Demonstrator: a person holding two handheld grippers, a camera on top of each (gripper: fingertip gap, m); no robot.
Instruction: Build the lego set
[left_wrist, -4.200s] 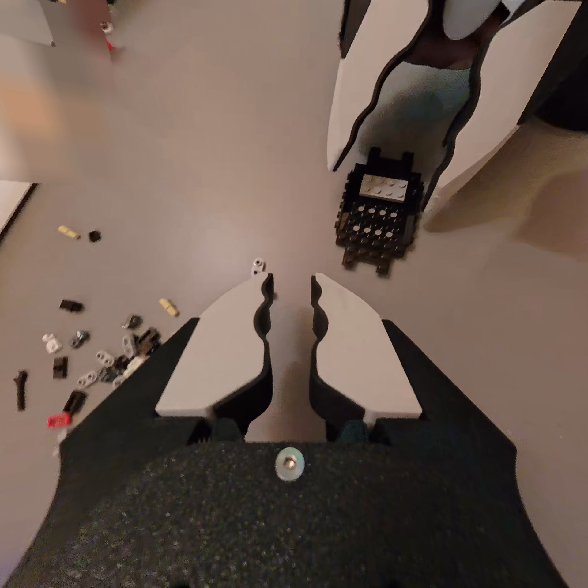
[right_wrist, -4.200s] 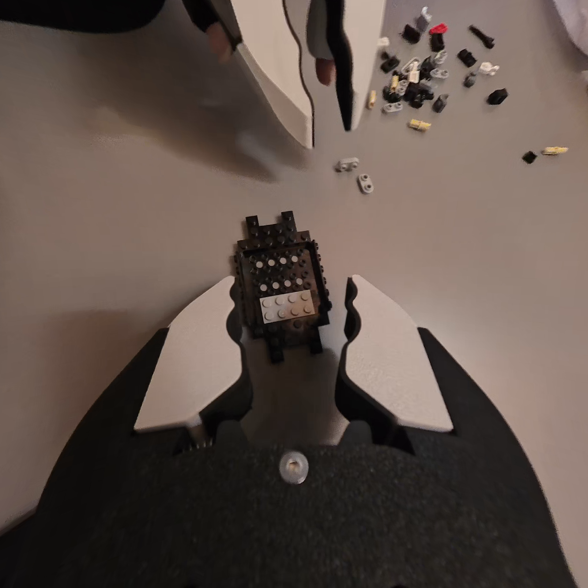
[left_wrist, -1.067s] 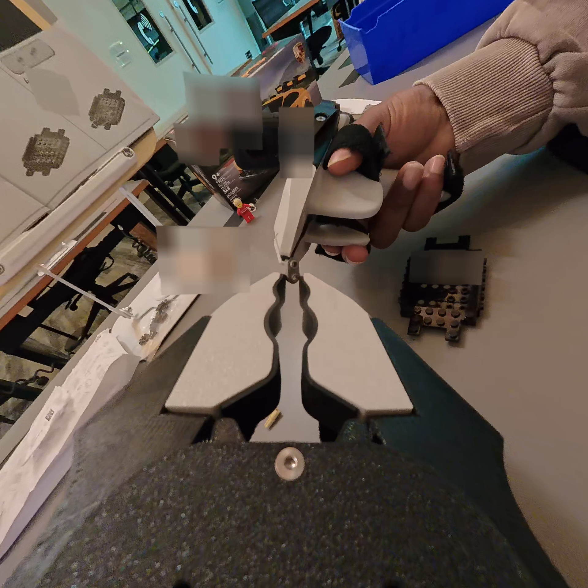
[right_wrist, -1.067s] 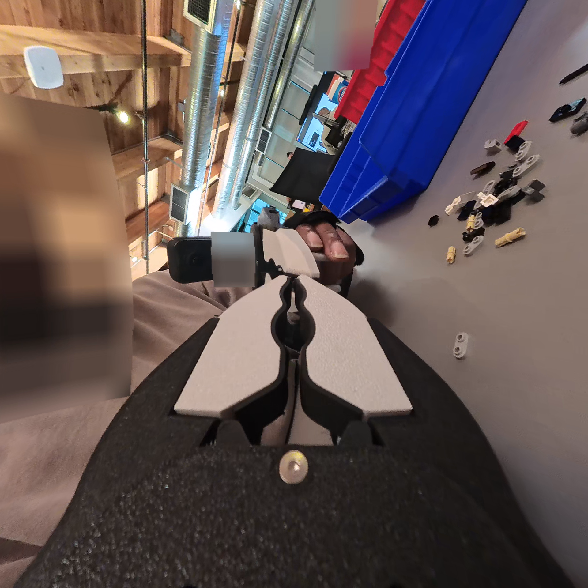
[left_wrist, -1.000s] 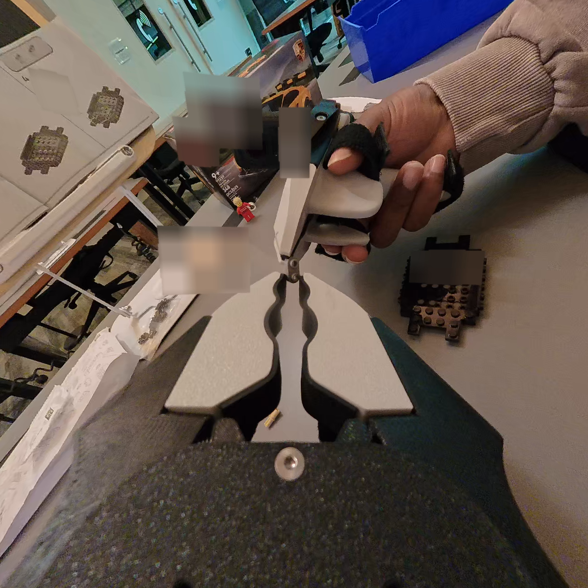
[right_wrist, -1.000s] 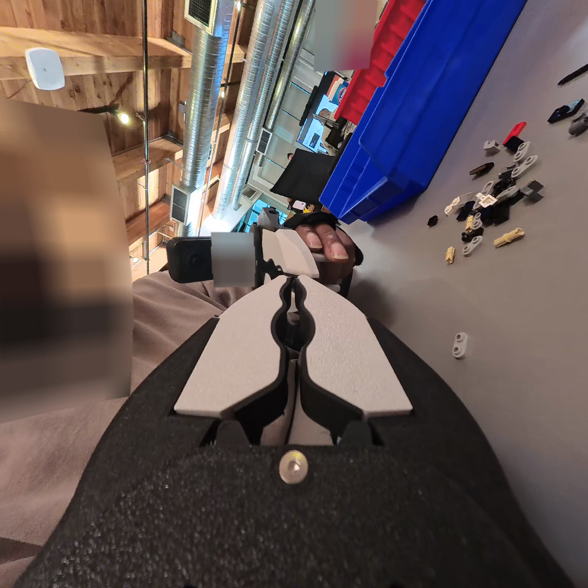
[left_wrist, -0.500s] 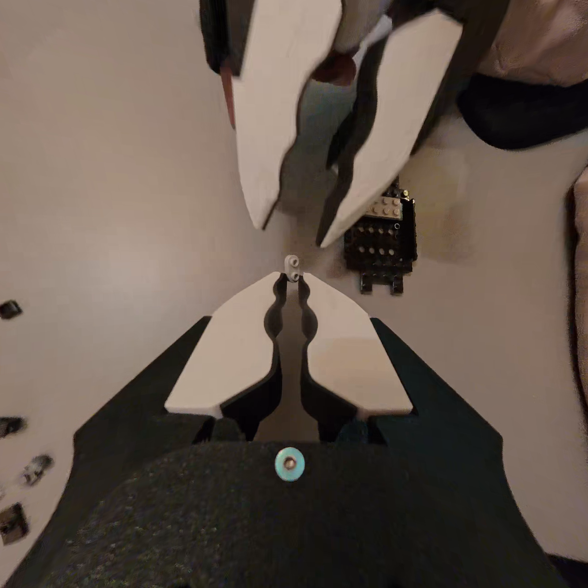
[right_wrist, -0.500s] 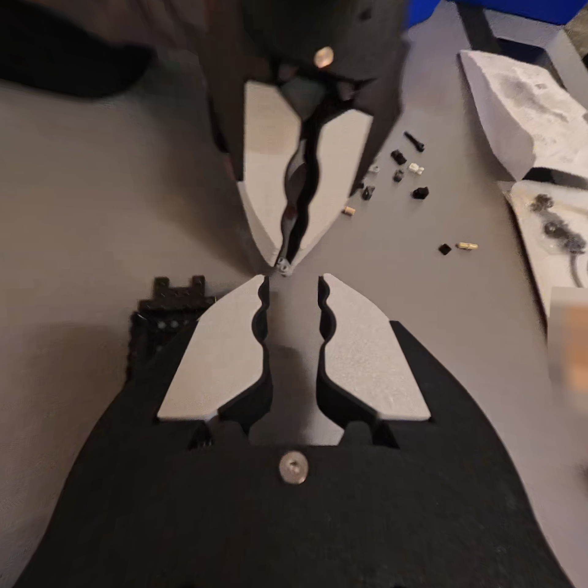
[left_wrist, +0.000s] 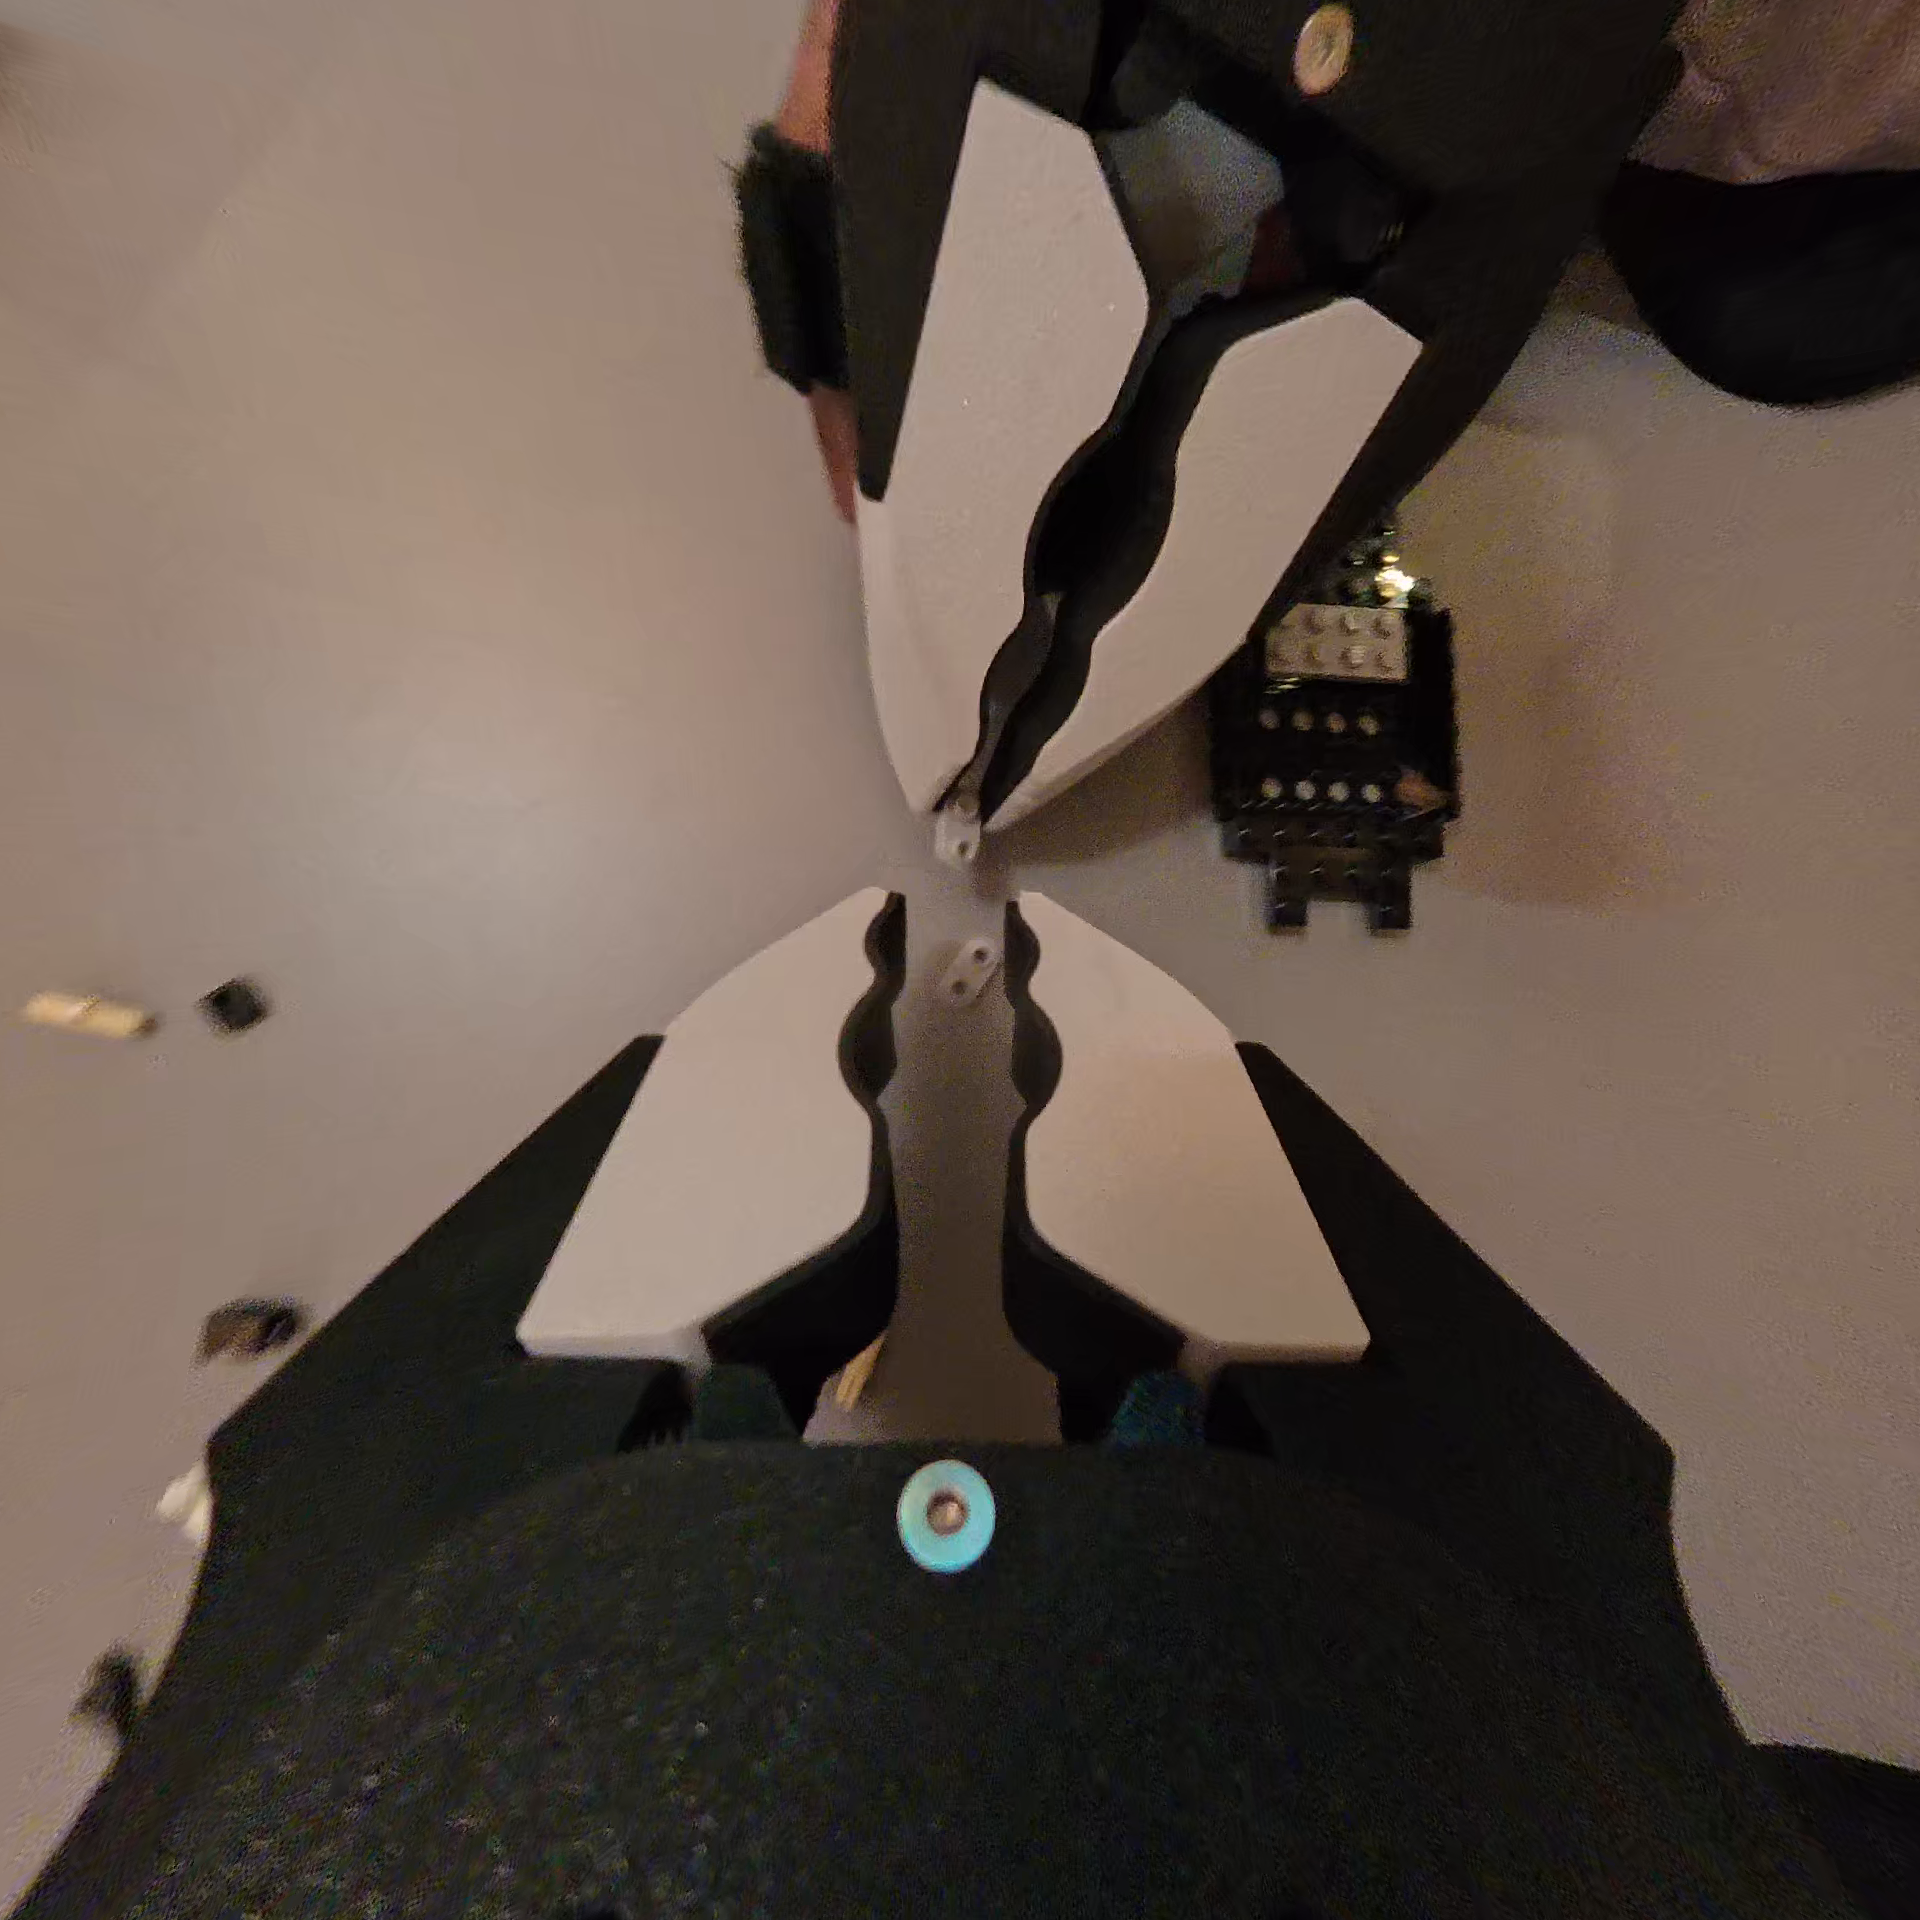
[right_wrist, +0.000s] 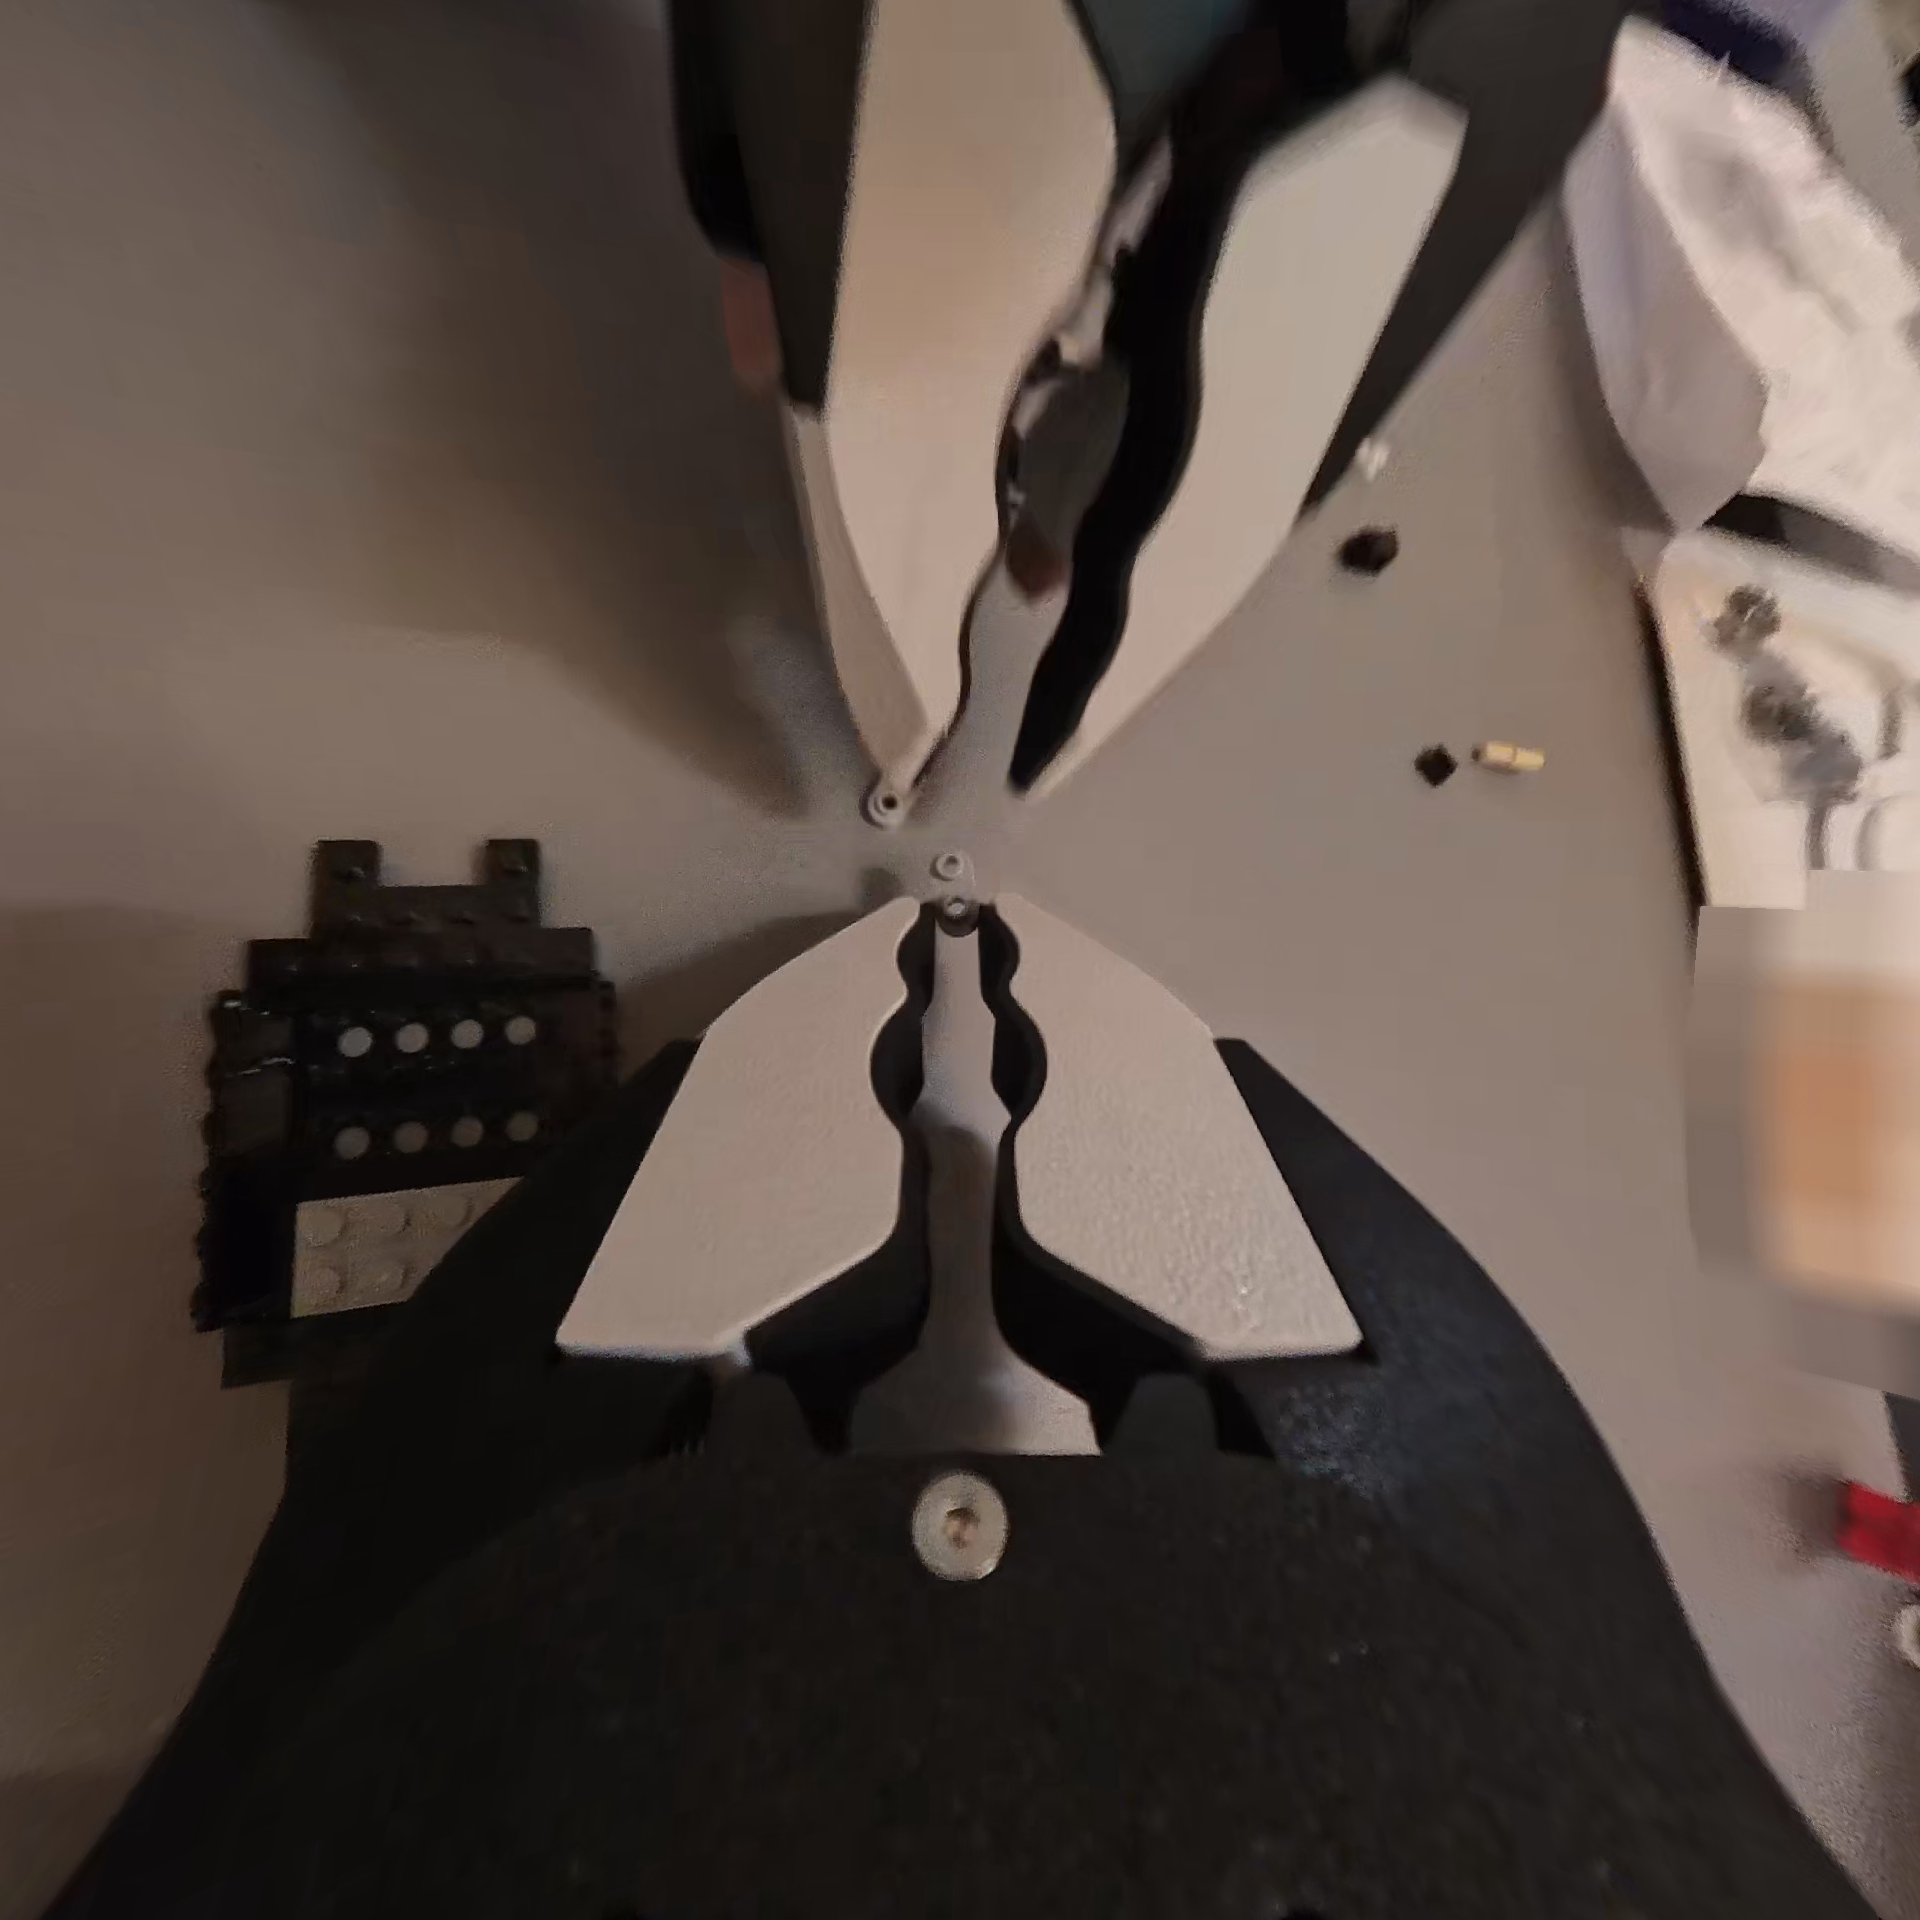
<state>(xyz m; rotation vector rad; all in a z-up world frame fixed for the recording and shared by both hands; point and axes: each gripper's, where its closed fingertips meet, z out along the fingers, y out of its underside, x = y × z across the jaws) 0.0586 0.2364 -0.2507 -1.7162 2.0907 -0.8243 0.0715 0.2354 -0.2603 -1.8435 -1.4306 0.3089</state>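
while the two tools meet tip to tip over the grey bench (left_wrist: 416, 623), the right gripper (right_wrist: 954, 914) has its fingers (right_wrist: 790, 1164) drawn almost together, pinching a small grey two-hole piece (right_wrist: 951, 883) at the very tips. in the left wrist view this same tool (left_wrist: 961, 805) comes down from the top, with the pinched piece (left_wrist: 956, 836) poking out below its tips.

the left gripper (left_wrist: 951, 904) has its fingers (left_wrist: 727, 1143) a narrow gap apart and grips nothing. a second loose grey piece (left_wrist: 977, 961) lies in that gap just behind the tips, closer to the finger on the right of the picture; whether it touches that finger cannot be told. from the right wrist view the left gripper (right_wrist: 961, 774) reaches down from above, and the loose piece (right_wrist: 888, 805) sits just at the tip of one finger. the two grey pieces are near each other but apart.

the black lego base (left_wrist: 1335, 748) rests flat on the bench, off to the side of both sets of tips, with a light grey brick (left_wrist: 1340, 644) pressed onto one end. in the right wrist view the base (right_wrist: 405, 1049) is partly hidden behind that tool's black body.

a tan pin (left_wrist: 88, 1013) and a small black bit (left_wrist: 231, 1006) lie well apart from the base. a clear bag of parts (right_wrist: 1766, 675) sits at the bench edge.
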